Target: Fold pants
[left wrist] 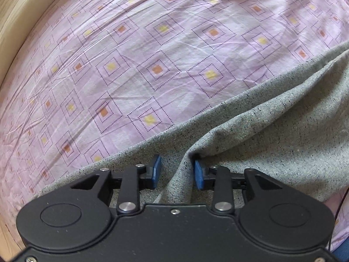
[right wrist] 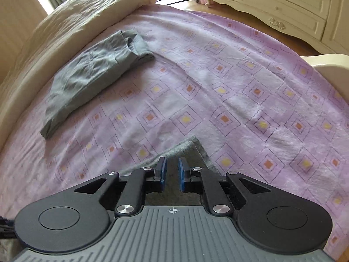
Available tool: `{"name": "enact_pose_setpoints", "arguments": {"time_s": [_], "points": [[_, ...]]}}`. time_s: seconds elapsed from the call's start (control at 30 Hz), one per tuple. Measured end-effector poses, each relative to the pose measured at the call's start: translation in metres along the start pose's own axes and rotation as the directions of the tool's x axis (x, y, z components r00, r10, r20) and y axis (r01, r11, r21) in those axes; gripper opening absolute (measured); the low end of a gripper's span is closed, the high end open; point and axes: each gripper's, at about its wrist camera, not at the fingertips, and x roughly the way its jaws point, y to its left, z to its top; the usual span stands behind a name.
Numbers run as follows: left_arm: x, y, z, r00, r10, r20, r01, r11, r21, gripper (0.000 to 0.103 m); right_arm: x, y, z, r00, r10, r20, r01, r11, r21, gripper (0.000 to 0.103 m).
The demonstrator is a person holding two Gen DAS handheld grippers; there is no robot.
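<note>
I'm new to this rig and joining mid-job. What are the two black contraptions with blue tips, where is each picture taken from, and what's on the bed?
Each black contraption is a hand-held pair of tongs with blue pads; a person carries one in each hand. A wide-angle camera sits on each and looks along its fingers.

The left-wrist picture looks down on the left tongs. They stand open, with a raised fold of the speckled grey pants between the pads, not pinched.

The right-wrist picture looks across the bed. The right tongs show a narrow gap above a corner of grey cloth; nothing visibly gripped.

All this lies on a pink bedsheet with diamond patterns. Further off lie an already folded darker grey garment and a cream quilt.
</note>
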Motion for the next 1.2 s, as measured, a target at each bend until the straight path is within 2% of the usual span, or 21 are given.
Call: {"name": "enact_pose_setpoints", "arguments": {"time_s": [0.07,0.17,0.23,0.27,0.33,0.4,0.47,0.5,0.6,0.67,0.73,0.83,0.87,0.97,1.03,1.07,1.13,1.2], "points": [[-0.004,0.0,-0.003,1.0,0.0,0.016,0.0,1.0,-0.012,0.039,0.005,-0.002,-0.002,0.999,-0.035,0.005,0.035,0.999,-0.026,0.012],[-0.011,0.001,-0.011,0.999,-0.008,0.052,0.01,0.999,-0.035,0.028,0.009,-0.006,0.007,0.999,-0.03,0.045,0.032,0.999,-0.031,0.014],[-0.015,-0.003,-0.016,0.998,0.006,0.069,-0.003,0.999,-0.037,0.027,0.014,-0.006,0.016,0.998,-0.016,0.053,0.019,0.999,-0.05,0.026],[-0.016,-0.005,-0.017,0.997,0.014,0.075,-0.011,0.999,-0.037,0.027,0.019,-0.007,0.02,0.999,-0.008,0.049,0.011,0.998,-0.058,0.028],[-0.015,-0.009,-0.02,0.997,0.023,0.073,-0.02,0.999,-0.041,0.027,0.03,-0.008,0.026,1.0,-0.008,0.009,0.009,0.998,-0.07,0.029],[-0.015,-0.01,-0.02,0.997,0.025,0.068,-0.021,0.998,-0.056,0.027,0.04,-0.009,0.028,0.998,0.011,-0.066,-0.016,0.997,-0.078,0.029],[-0.018,-0.008,-0.023,0.997,0.025,0.073,-0.02,0.997,-0.077,0.026,0.038,-0.007,0.022,0.992,0.049,-0.112,-0.059,0.994,-0.092,0.022],[-0.019,-0.007,-0.024,0.997,0.022,0.078,-0.015,0.996,-0.089,0.025,0.032,-0.004,0.017,0.994,0.056,-0.099,-0.068,0.99,-0.123,0.007],[-0.032,-0.002,-0.027,0.994,0.005,0.113,0.011,0.991,-0.134,0.019,0.009,0.004,0.005,0.999,0.03,-0.033,-0.035,0.98,-0.193,0.005],[-0.035,0.003,-0.021,0.991,-0.008,0.131,0.028,0.988,-0.15,0.019,0.001,0.003,0.006,1.0,0.003,0.023,0.001,0.983,-0.181,0.005],[-0.032,0.006,-0.013,0.993,-0.014,0.118,0.032,0.988,-0.152,0.019,0.009,-0.001,0.013,0.999,-0.023,0.035,0.028,0.989,-0.147,0.005],[-0.009,0.0,-0.002,0.997,0.007,0.071,0.003,0.991,-0.134,0.021,0.038,0.002,0.018,0.998,-0.062,0.006,0.062,0.989,-0.138,0.005],[-0.006,-0.001,0.001,0.998,0.013,0.058,-0.005,0.99,-0.139,0.025,0.047,0.005,0.019,0.996,-0.084,-0.002,0.083,0.986,-0.145,0.006],[-0.008,0.007,0.007,0.999,-0.01,0.04,0.018,0.976,-0.216,0.027,0.053,0.011,0.021,0.991,-0.133,0.002,0.132,0.983,-0.13,0.009],[-0.018,0.018,0.008,0.996,-0.059,0.072,0.077,0.958,-0.276,0.03,0.044,0.011,0.022,0.989,-0.147,0.021,0.148,0.984,-0.095,0.011],[-0.025,0.024,0.009,0.993,-0.066,0.094,0.091,0.952,-0.294,0.035,0.038,0.01,0.022,0.987,-0.156,0.041,0.159,0.984,-0.083,0.011],[-0.043,0.031,0.01,0.99,-0.014,0.138,0.056,0.949,-0.309,0.047,0.023,0.01,0.019,0.978,-0.176,0.114,0.185,0.98,-0.076,0.011],[-0.06,0.037,0.01,0.983,0.038,0.181,0.021,0.949,-0.315,0.05,0.006,0.014,0.016,0.969,-0.165,0.181,0.184,0.979,-0.089,0.011]]}}
